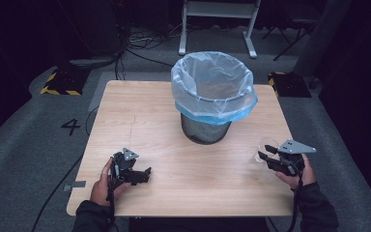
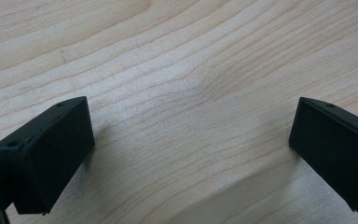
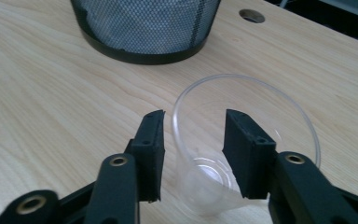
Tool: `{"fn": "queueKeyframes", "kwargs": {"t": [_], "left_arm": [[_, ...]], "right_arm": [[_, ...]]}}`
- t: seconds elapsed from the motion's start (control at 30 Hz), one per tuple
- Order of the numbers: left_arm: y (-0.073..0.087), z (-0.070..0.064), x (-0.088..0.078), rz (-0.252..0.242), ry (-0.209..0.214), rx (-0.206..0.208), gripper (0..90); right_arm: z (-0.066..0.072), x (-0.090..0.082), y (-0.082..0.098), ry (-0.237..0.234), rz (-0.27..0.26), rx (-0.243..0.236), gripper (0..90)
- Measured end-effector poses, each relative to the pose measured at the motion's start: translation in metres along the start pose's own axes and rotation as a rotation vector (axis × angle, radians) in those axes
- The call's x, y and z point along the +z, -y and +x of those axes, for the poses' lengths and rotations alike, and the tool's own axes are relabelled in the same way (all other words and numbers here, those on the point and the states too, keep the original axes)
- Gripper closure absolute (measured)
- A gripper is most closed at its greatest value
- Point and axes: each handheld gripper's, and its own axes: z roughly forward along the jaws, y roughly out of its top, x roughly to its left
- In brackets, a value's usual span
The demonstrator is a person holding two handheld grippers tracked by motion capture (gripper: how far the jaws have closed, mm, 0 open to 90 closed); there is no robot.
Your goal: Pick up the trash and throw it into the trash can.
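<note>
Jaws on my right gripper [image 3: 193, 140] are part open and straddle the near wall of a clear plastic cup [image 3: 261, 116]: one jaw outside the rim, the other inside the mouth. Can't tell if the pads touch the wall yet. Cup sits lower centre-right in the right gripper view, mouth tilted toward the camera; in the high view it's the faint clear shape [image 1: 261, 151] at the right side of the frame, just ahead of the right gripper [image 1: 270, 153].

Left gripper [image 2: 191, 140] jaws are wide open, holding nothing, bare wood grain between them. High view puts the left gripper [image 1: 142, 175] lower left, near the table's front edge, my hand [image 1: 104, 186] behind it.

Wooden table [image 1: 149, 121]: right gripper is close to the right edge, little margin there. Open tabletop across the middle between both grippers and along the left side.

Obstacle: black mesh wastebasket [image 1: 206, 126] with a blue-tinted plastic liner [image 1: 212, 84] stands upper centre of the table, well apart from both grippers. In the right gripper view its base [image 3: 144, 28] is at top centre, beyond the cup. Round cable hole [image 3: 251, 16] in the tabletop, upper right of that view.
</note>
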Motion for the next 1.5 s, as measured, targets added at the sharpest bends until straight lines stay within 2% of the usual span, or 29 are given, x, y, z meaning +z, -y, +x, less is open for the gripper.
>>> {"fn": "queueKeyframes", "kwargs": {"t": [0.1,0.2,0.37,0.6,0.87,0.9,0.97,1.0,1.1,1.2,1.5], "left_arm": [[0.000,0.000,0.000,0.000,0.000,0.000,0.0],[0.000,0.000,0.000,0.000,0.000,0.000,0.0],[0.000,0.000,0.000,0.000,0.000,0.000,0.0],[0.000,0.000,0.000,0.000,0.000,0.000,0.0],[0.000,0.000,0.000,0.000,-0.001,0.000,0.0],[0.000,0.000,0.000,0.000,0.000,0.000,0.0],[0.000,0.000,0.000,0.000,0.000,0.000,0.0],[0.000,0.000,0.000,0.000,-0.001,-0.001,0.0],[0.000,0.000,0.000,0.000,0.000,0.000,0.0],[0.000,0.000,0.000,0.000,0.000,0.000,0.0],[0.000,0.000,0.000,0.000,0.000,0.000,0.0]], "right_arm": [[0.000,0.003,0.002,0.001,0.024,0.001,66.9],[-0.002,0.006,0.004,-0.004,0.035,-0.001,76.6],[-0.005,0.002,0.003,0.012,0.007,0.003,83.5],[-0.010,-0.005,0.004,0.028,-0.044,0.050,84.2],[-0.012,-0.011,0.000,0.033,-0.101,0.069,84.2],[-0.012,-0.013,-0.003,0.040,-0.121,0.072,84.2],[-0.012,-0.013,-0.004,0.042,-0.124,0.068,84.3],[-0.012,-0.014,-0.006,0.048,-0.145,0.074,84.3],[-0.013,-0.017,-0.009,0.056,-0.164,0.076,84.4],[-0.016,-0.025,-0.019,0.062,-0.214,0.081,84.5],[-0.019,-0.040,-0.040,0.089,-0.298,0.087,84.7]]}}
